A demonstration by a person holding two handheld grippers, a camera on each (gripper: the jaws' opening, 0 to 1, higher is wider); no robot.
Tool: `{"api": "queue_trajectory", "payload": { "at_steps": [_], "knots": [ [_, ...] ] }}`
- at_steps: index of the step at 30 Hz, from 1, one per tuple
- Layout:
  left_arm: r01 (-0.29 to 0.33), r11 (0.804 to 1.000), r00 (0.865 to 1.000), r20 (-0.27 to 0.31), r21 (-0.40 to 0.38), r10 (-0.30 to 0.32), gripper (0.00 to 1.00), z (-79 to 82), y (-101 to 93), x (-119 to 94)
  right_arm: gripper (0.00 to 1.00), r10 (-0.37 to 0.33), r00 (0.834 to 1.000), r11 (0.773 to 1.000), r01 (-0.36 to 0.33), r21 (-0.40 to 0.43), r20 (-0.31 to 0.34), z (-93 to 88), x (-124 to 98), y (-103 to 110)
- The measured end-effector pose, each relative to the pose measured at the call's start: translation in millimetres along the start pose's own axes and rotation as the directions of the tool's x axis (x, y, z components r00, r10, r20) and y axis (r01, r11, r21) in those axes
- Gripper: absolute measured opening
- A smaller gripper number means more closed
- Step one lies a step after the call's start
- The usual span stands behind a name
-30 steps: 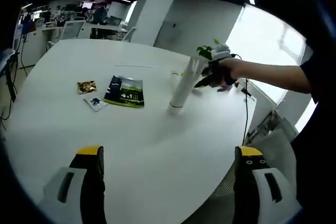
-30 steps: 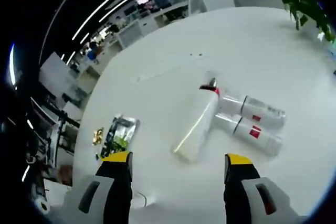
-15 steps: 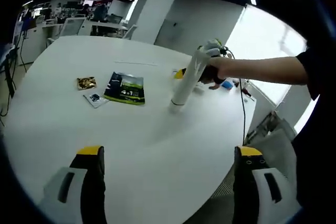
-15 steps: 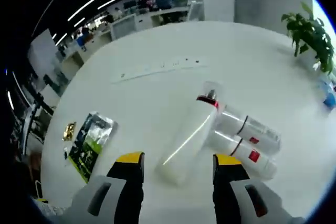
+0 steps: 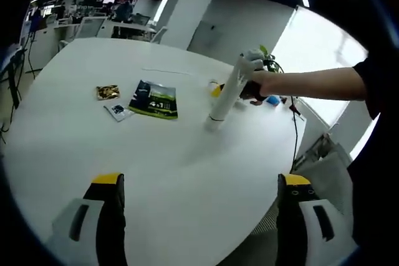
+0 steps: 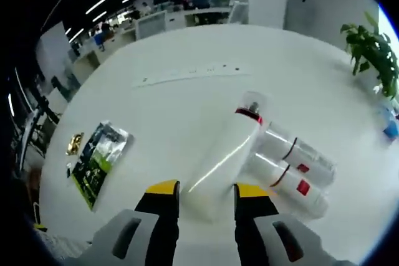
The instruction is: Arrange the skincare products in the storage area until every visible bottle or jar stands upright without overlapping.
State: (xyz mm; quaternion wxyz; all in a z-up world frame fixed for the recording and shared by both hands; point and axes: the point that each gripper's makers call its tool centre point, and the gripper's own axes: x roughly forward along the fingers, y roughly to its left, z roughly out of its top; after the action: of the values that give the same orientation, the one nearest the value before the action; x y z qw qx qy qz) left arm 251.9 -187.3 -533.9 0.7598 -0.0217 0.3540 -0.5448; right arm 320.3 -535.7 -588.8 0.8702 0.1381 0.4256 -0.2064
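Right tool [image 6: 201,191]: its yellow-tipped jaws are closing in on the base of the tall white bottle [image 6: 221,161]; they are sitting narrow at either side of it, though I cannot tell whether the pads are gripping yet.
Left tool [image 5: 202,182]: it is hanging spread wide and empty above the near part of the worktop [image 5: 143,160], probably waiting its turn.
Tall white bottle: in the left gripper view it is standing on its base, leaning slightly, with the person's hand beside it; it is likely being steadied so it settles upright.
Two lying bottles [image 6: 293,167]: they are resting on their sides, side by side and touching, just beyond the tall bottle, with red marks on their labels. They are still waiting to be stood up, so the task is looking only partly done.
Other items: a green packet [image 5: 154,99], a small gold packet [image 5: 107,92] and a small card are lying flat, well apart from the bottles.
Surface: the worktop is white, smooth and round-edged.
Room: an open office is stretching behind, with desks, ceiling light strips, a white pillar, a bright window and a potted plant [image 6: 372,48].
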Motion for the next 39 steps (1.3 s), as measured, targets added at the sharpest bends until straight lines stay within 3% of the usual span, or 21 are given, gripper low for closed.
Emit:
{"api": "queue_trajectory", "payload": {
  "at_steps": [7, 20, 39],
  "knots": [
    [0.009, 1.000, 1.000, 0.008, 0.008, -0.010, 0.94, 4.1, -2.7, 2, 0.19, 0.008, 1.000, 0.999, -0.008, -0.035, -0.002, -9.6, -3, -10],
    [0.009, 1.000, 1.000, 0.004, 0.016, -0.009, 0.94, -0.1, -7.0, -4, 0.17, 0.045, 0.999, 0.992, -0.046, -0.116, -0.009, -25.5, -17, -20],
    [0.035, 0.998, 0.999, 0.011, 0.044, -0.036, 0.94, -2.6, -30.3, -6, 0.17, 0.101, 0.994, 0.982, -0.107, -0.153, -0.050, -118.7, -87, -39]
  ]
}}
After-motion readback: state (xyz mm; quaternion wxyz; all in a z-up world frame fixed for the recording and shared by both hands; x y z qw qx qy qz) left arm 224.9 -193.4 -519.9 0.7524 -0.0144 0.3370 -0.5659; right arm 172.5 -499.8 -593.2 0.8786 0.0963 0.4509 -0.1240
